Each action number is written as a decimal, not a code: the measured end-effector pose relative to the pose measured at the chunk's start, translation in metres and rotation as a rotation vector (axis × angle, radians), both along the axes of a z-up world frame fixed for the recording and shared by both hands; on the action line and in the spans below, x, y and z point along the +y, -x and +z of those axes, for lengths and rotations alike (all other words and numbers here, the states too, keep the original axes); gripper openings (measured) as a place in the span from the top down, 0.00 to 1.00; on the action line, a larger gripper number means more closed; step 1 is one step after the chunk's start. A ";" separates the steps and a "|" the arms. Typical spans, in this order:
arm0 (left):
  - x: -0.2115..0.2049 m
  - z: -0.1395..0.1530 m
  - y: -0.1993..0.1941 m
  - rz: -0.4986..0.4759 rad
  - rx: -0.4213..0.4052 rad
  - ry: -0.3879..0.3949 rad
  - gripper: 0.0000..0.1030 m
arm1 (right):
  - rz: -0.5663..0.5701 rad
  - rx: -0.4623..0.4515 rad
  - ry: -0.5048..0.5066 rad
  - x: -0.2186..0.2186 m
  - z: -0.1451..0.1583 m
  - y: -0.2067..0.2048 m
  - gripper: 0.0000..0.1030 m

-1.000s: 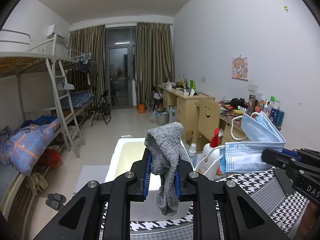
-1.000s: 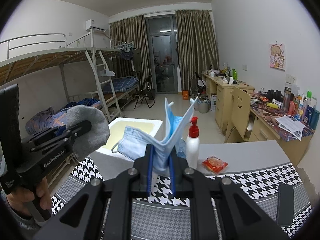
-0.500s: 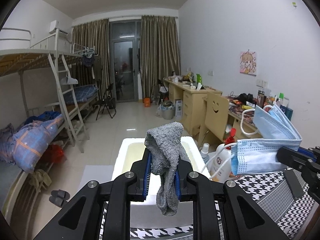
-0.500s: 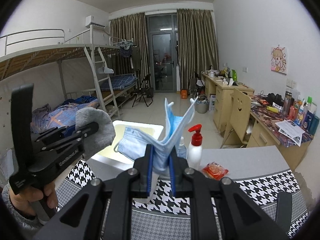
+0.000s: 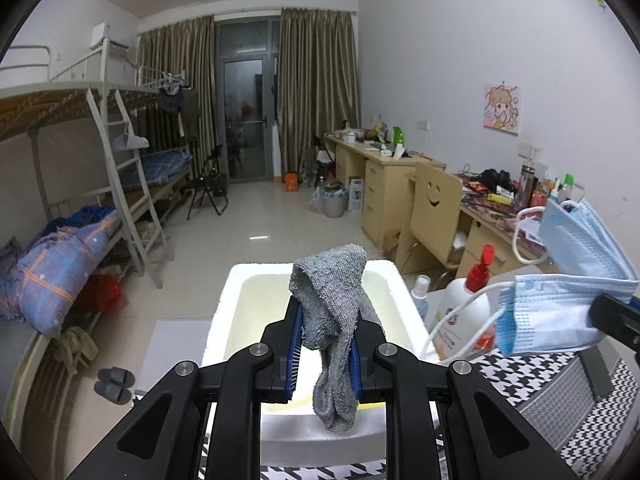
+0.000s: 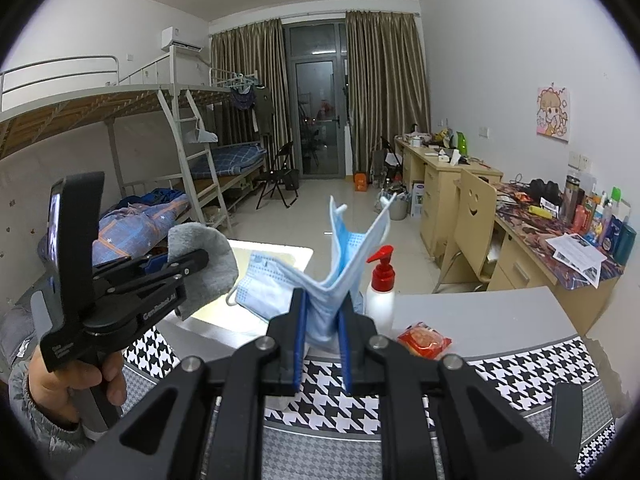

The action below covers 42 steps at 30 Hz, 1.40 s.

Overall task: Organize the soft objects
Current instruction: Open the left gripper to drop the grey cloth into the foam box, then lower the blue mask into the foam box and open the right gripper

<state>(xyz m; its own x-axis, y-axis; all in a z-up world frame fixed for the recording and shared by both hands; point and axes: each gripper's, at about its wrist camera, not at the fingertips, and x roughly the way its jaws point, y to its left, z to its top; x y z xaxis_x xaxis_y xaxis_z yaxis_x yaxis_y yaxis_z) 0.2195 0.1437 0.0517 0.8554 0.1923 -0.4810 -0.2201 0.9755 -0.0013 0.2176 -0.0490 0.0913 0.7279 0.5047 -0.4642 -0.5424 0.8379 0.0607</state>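
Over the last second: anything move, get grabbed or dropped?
Nothing grabbed or dropped. Both grippers lifted and pushed forward toward the white foam box, which now sits lower in both views. Unchanged: left gripper clamps the grey sock, right gripper clamps the blue face masks; pump bottle and red packet stayed put.

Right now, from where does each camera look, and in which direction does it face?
Left wrist: on the left gripper, facing the white foam box; its fingers clamp a grey sock.
Right wrist: on the right gripper, facing the table; its fingers clamp blue masks.
Shared: each view shows the other gripper, the box, the pump bottle.
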 end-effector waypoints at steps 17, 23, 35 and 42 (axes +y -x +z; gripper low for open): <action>0.021 -0.013 -0.007 0.033 0.050 0.049 0.13 | -0.011 0.004 0.016 0.011 0.000 -0.008 0.82; 0.026 0.001 0.019 0.096 -0.008 0.028 0.01 | 0.001 0.011 0.018 0.017 0.001 -0.008 0.82; 0.036 0.012 0.062 0.160 -0.045 -0.024 0.01 | 0.041 0.005 0.039 0.041 0.004 -0.005 0.82; 0.045 0.005 0.072 0.198 -0.044 -0.034 0.01 | 0.059 0.035 0.048 0.054 0.001 -0.011 0.82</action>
